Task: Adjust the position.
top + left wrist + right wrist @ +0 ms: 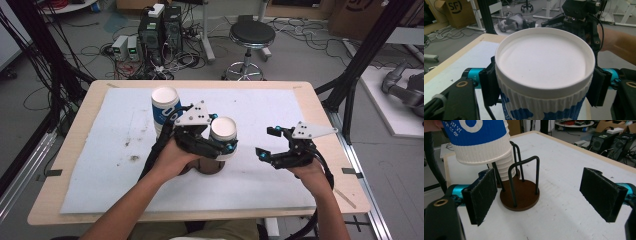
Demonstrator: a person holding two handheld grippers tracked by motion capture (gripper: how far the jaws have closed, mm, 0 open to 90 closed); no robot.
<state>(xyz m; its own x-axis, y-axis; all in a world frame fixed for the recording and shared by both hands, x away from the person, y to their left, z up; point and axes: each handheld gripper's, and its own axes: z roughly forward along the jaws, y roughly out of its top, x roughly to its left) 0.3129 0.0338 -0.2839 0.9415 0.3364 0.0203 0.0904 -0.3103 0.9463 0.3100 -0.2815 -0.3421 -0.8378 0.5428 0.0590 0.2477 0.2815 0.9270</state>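
My left gripper (225, 142) is shut on a blue-and-white ribbed paper cup (223, 134), closed white end up. It holds the cup above a brown round stand (210, 168) with black wire loops. In the left gripper view the cup (544, 75) sits between both black pads (489, 85). My right gripper (266, 142) is open to the right of the stand, nothing between its jaws. The right gripper view looks past that open right gripper (544, 197) at the stand (520, 195), with the held cup (481, 142) above it at the upper left.
A tall stack of matching cups (165, 107) stands on the white mat (100, 165) behind and left of the stand; the cup stack (505, 168) is just beyond the wire loops. Stool (250, 37) and computers (160, 27) stand on the floor beyond the table.
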